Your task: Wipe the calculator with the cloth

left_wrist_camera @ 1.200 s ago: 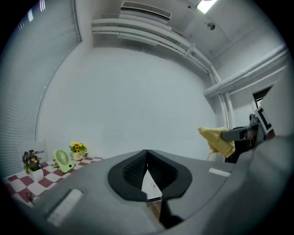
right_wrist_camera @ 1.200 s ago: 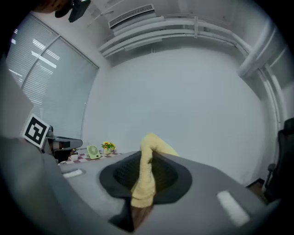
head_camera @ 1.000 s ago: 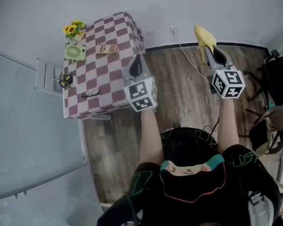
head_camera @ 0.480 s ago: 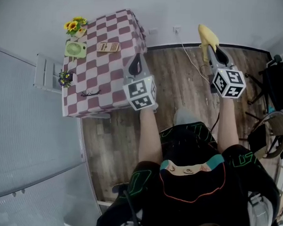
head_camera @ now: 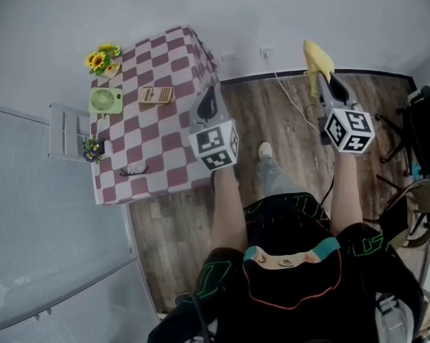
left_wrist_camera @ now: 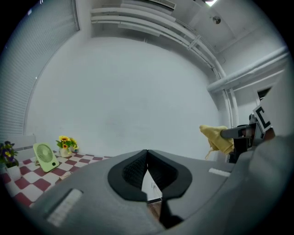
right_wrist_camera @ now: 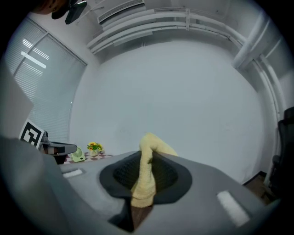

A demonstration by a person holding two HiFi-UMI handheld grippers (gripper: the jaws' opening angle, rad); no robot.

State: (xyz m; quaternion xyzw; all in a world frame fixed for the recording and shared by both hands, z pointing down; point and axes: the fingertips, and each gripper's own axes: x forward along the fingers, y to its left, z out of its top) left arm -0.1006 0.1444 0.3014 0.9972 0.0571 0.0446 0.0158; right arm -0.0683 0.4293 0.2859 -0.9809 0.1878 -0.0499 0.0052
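Note:
A tan calculator (head_camera: 157,95) lies flat on the red-and-white checked table (head_camera: 163,140) toward its far side. My left gripper (head_camera: 206,101) hovers at the table's right edge, to the right of the calculator and apart from it. In the left gripper view its jaws (left_wrist_camera: 147,157) are shut with nothing between them. My right gripper (head_camera: 321,78) is held up over the wooden floor, well right of the table, shut on a yellow cloth (head_camera: 316,59). The cloth (right_wrist_camera: 146,176) hangs folded between the right gripper's jaws and sticks out past their tips.
A green fan (head_camera: 106,100) and a pot of sunflowers (head_camera: 100,59) stand at the table's far left. A small flower pot (head_camera: 92,150) and a pair of glasses (head_camera: 133,170) sit nearer. A white cable (head_camera: 289,92) runs over the floor. A black chair (head_camera: 423,119) stands at right.
The person has stepped toward the table, with a foot now showing ahead. The table sits slightly lower and left in the head view. Both grippers hold as before.

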